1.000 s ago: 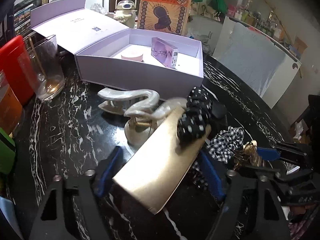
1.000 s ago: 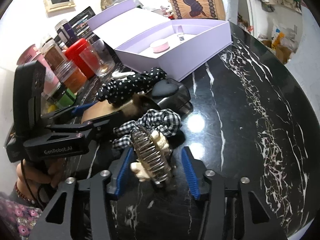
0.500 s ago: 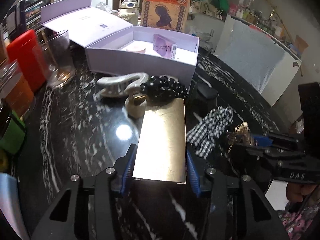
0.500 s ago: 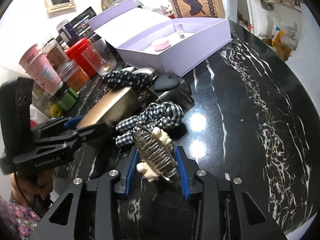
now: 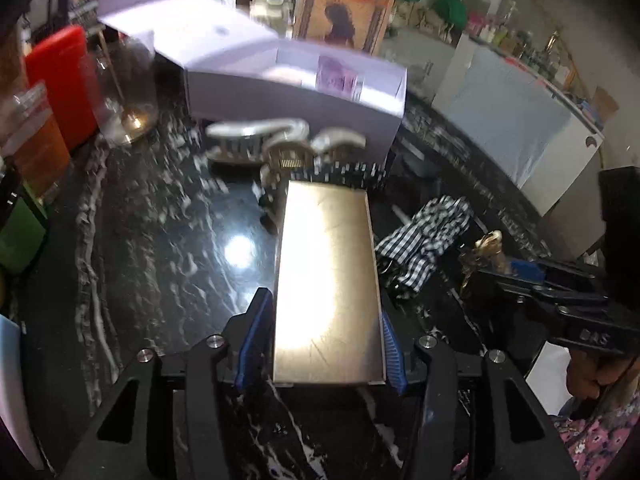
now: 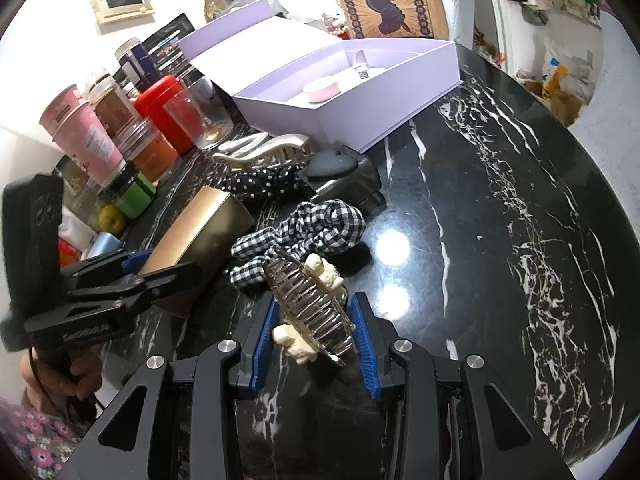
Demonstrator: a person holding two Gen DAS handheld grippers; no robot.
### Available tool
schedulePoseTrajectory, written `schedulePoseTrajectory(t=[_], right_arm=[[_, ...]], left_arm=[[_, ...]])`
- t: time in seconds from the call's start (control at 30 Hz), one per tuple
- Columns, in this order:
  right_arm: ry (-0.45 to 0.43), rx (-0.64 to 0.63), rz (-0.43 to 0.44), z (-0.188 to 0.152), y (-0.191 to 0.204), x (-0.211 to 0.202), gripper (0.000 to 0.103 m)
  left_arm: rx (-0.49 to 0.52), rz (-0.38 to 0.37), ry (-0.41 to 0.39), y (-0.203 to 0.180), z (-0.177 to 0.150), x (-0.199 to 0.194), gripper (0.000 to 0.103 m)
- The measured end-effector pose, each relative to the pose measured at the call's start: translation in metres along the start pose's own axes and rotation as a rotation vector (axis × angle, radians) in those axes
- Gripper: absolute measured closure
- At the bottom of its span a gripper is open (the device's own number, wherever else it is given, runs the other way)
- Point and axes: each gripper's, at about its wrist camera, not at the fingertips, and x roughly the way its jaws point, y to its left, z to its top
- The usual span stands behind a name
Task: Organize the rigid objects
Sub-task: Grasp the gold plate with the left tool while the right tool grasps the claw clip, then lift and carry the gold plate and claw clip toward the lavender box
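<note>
Black marble table (image 6: 500, 208) with lavender box (image 6: 384, 116), gingham scrunchie (image 6: 320, 228), jars (image 6: 84, 140).

In the left wrist view the lavender box (image 5: 292, 96) and the pale hair claws (image 5: 280, 140) just before it are smeared by motion blur, so what lies inside the box cannot be told. The gold box (image 5: 328, 280) hides the dotted scrunchie (image 5: 344, 170) between it and the lavender box, all but a strip. In the right wrist view the lavender box's lid (image 6: 256, 36) hides the things behind it.

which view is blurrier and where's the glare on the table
Left wrist view: far half smeared, purple box and pale hair clip blurred; glare on the gold case and the table. Right wrist view: sharp, two bright spots on the table.
</note>
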Motion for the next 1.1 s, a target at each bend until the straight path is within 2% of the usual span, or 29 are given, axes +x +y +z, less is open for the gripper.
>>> schedulePoseTrajectory(t=[0.13, 0.23, 0.4, 0.6, 0.63, 0.73, 0.83, 0.97, 1.1], right_arm=[[0.001, -0.033, -0.009, 0.000, 0.003, 0.001, 0.066], [-0.003, -0.044, -0.007, 0.001, 0.004, 0.002, 0.066], [-0.001, -0.059, -0.011, 0.001, 0.006, 0.003, 0.066], [-0.013, -0.085, -0.026, -0.001, 0.009, 0.002, 0.066], [-0.014, -0.098, -0.031, -0.002, 0.010, 0.002, 0.066], [-0.010, -0.138, -0.055, -0.002, 0.014, 0.003, 0.068], [-0.014, -0.145, -0.054, -0.003, 0.015, 0.003, 0.069], [-0.028, -0.189, -0.063, -0.003, 0.018, 0.000, 0.069], [-0.030, -0.171, -0.044, -0.001, 0.018, -0.004, 0.069]], left_arm=[[0.043, 0.053, -0.008, -0.008, 0.005, 0.008, 0.040], [0.021, 0.067, -0.026, -0.006, 0.009, 0.011, 0.040], [-0.067, 0.041, -0.062, 0.005, 0.013, 0.011, 0.040], [-0.055, 0.068, -0.068, 0.001, 0.011, 0.013, 0.040], [-0.047, 0.078, -0.063, -0.001, 0.012, 0.014, 0.040], [-0.034, 0.090, -0.055, -0.004, 0.012, 0.014, 0.054], [-0.019, 0.094, -0.033, -0.005, 0.015, 0.015, 0.056], [-0.040, 0.046, -0.013, 0.000, 0.014, 0.012, 0.057], [-0.041, 0.017, -0.007, -0.001, 0.013, 0.006, 0.057]])
